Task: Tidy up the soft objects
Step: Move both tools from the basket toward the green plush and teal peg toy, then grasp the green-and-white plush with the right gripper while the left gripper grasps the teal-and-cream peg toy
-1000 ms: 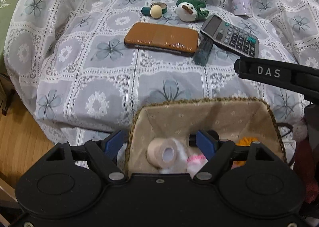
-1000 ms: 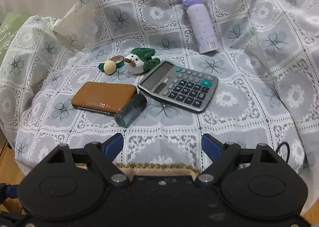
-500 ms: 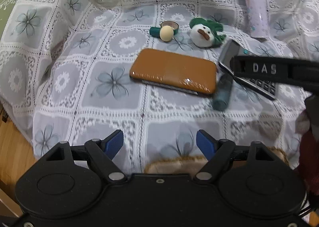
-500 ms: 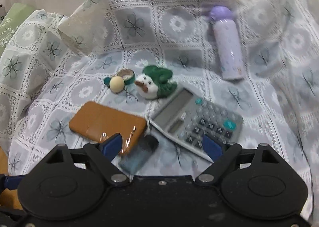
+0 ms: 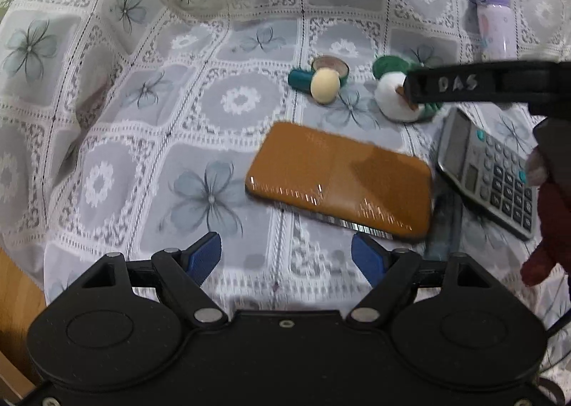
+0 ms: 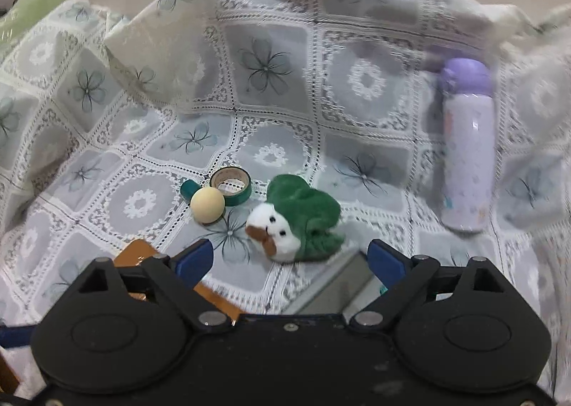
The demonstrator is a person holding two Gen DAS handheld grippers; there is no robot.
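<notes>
Floral lace cloth (image 6: 271, 59): grey-white, covers the whole surface and carries all items; its far left corner is folded over in a raised flap.

Brown flat case (image 5: 339, 181): glossy, lies flat near the cloth's near edge, right of the middle.

Calculator (image 5: 489, 174): grey, just right of the case, towards the cloth's right edge; a dark bluish tube lies between the two, blurred.

Lilac bottle (image 6: 467, 145): purple cap, lies towards the far right corner, well apart from the rest.

Plush toy (image 6: 296, 218): soft, white face, green hood, brown beak; sits at mid-cloth, just beyond the calculator's far end.

Tape roll (image 6: 231, 186): green, just left of the toy, with a cream ball (image 6: 207, 206) touching its near side.

Left gripper (image 5: 285, 256): blue-padded tongs spread, nothing between them; above bare cloth at the near edge, left of the case.

Right gripper (image 6: 289, 257): tongs spread and just now widening, empty; the plush toy lies just ahead of the gap, untouched.
</notes>
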